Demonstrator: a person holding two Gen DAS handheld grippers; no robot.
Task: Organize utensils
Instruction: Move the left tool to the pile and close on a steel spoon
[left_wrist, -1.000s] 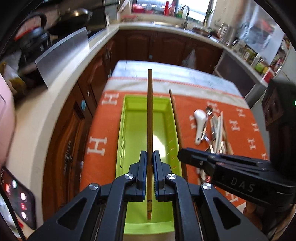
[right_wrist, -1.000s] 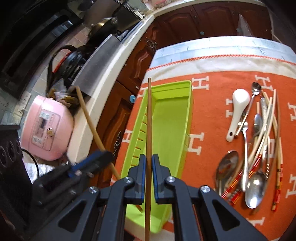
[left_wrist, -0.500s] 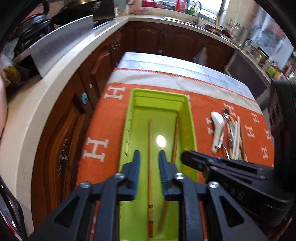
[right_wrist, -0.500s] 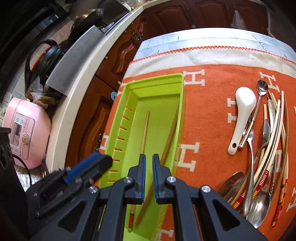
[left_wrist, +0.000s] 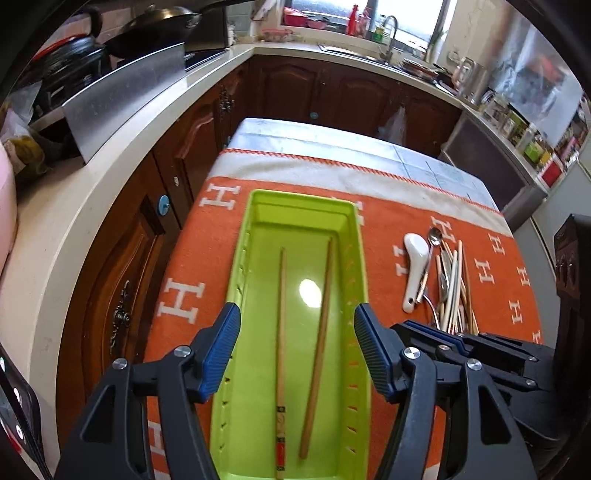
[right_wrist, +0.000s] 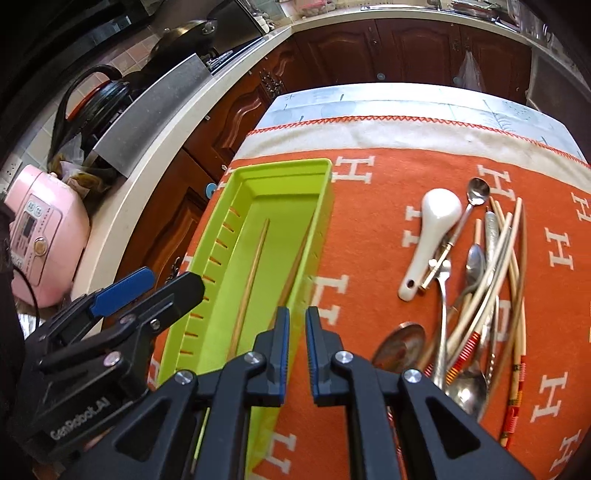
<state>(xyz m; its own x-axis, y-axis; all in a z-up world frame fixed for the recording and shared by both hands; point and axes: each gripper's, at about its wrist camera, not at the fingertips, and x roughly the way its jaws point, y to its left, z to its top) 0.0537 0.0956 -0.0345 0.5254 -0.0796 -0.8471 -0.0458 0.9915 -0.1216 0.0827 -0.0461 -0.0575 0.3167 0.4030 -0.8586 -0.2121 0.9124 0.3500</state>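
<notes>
Left jaws opening, empty, green tray (left_wrist: 354, 236) below, utensil pile (left_wrist: 452, 288) right.

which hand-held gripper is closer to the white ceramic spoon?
Right. The right hand-held gripper sits between the green tray and the white ceramic spoon; the left hand-held gripper hangs over the tray, farther off.

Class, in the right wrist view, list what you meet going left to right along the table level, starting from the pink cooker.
Pink cooker → green tray → white spoon → utensil pile.
</notes>
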